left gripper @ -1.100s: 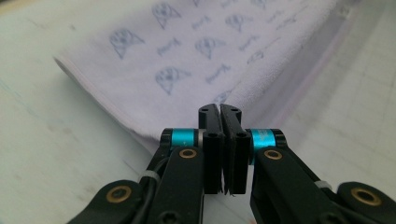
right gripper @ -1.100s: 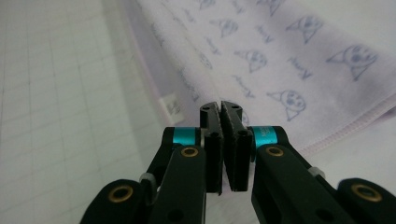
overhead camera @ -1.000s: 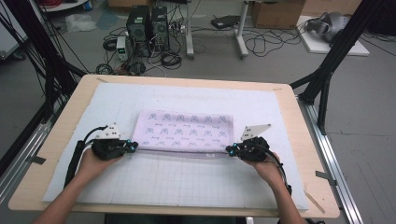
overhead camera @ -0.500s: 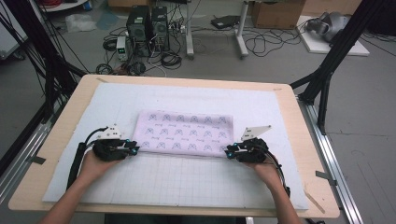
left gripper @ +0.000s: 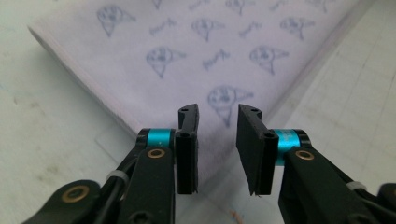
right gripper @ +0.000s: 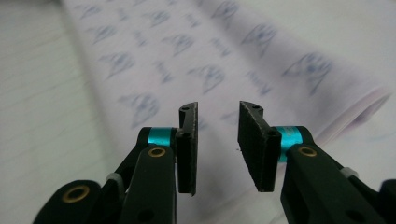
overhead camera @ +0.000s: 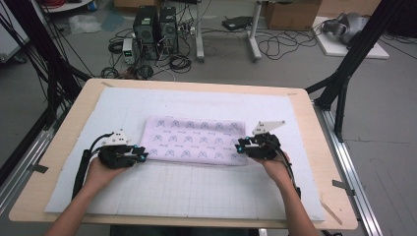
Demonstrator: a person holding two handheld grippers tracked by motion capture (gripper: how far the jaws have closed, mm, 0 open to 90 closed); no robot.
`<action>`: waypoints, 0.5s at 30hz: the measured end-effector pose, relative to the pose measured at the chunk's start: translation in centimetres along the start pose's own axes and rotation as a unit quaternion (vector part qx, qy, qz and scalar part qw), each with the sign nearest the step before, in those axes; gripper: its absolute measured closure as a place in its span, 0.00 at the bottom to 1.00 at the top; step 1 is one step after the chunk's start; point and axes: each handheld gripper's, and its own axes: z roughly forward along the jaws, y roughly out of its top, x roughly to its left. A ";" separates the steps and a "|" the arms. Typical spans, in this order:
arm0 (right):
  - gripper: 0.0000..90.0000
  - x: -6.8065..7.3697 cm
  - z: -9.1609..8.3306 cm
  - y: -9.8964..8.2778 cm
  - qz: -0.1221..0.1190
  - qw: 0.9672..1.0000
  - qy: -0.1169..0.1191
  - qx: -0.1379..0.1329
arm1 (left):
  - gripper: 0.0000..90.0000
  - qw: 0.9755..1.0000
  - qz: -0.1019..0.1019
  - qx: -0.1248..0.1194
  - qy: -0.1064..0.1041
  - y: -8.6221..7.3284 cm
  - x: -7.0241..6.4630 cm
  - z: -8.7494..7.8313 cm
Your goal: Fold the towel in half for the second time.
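The folded printed cloth [overhead camera: 193, 140] lies lengthwise between both grippers — left gripper [overhead camera: 141, 157] and right gripper [overhead camera: 239, 146] at its near corners, jaws just released, gripping nothing.

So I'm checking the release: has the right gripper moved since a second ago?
Yes. The right gripper, its jaws having just opened with nothing between them, has backed slightly rightward off the cloth corner, toward the table's right edge.

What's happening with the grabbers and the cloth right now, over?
Left gripper and right gripper: jaws just opened, nothing between them. Printed cloth folded flat on the white mat, one gripper at each near corner. Nothing in the way.
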 end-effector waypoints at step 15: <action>0.93 -5.2 8.5 3.6 0.051 0.997 -0.037 0.033 | 0.90 0.999 -0.005 0.036 0.020 1.2 1.0 3.8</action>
